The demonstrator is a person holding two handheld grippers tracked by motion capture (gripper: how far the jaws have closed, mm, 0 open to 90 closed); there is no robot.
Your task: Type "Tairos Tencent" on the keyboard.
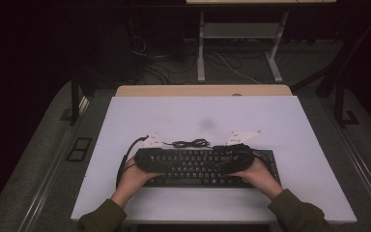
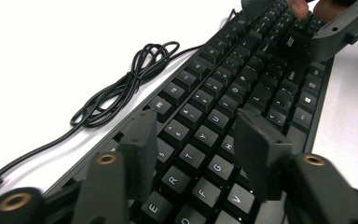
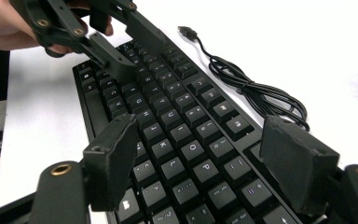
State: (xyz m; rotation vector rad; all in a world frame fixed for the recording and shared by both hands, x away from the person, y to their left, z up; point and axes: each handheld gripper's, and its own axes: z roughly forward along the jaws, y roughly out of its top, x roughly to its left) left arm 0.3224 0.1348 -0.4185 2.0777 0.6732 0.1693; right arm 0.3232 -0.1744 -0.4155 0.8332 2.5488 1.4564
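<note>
Black keyboard (image 1: pixel 198 166) lies flat on the white surface (image 1: pixel 203 121), long side across, near the person's edge. Both hands rest over its ends.

Left: left hand (image 1: pixel 134 178) holds the left claw (image 1: pixel 147 157) over the keyboard's left end. In the high view the claw's dark body merges with the keys, so its tips are hard to make out there. In the left gripper view the left claw (image 2: pixel 193 140) hangs above the letter rows, jaws spread, with nothing pinched; whether the pads graze the keycaps cannot be told. Joints at the bottom of that view are blurred and cut off.

Middle: keycaps are matte black, squarish, with pale legends, mostly too small to read from above. A thin black cable (image 1: pixel 191 143) lies in a loose coil on the surface just behind the keyboard; in the right gripper view its plug end (image 3: pixel 186 31) lies free on the white sheet.

Right: right hand (image 1: pixel 261 176) holds the right claw (image 1: pixel 236 154) over the right half of the keyboard. In the right gripper view the right claw (image 3: pixel 200 151) has its jaws spread wide above the keys, gripping nothing. The keyboard's near corner is cut off there.

Around: bare wood strip (image 1: pixel 203 90) at the surface's far edge; dark floor with table legs (image 1: pixel 201 48) and cords beyond.
</note>
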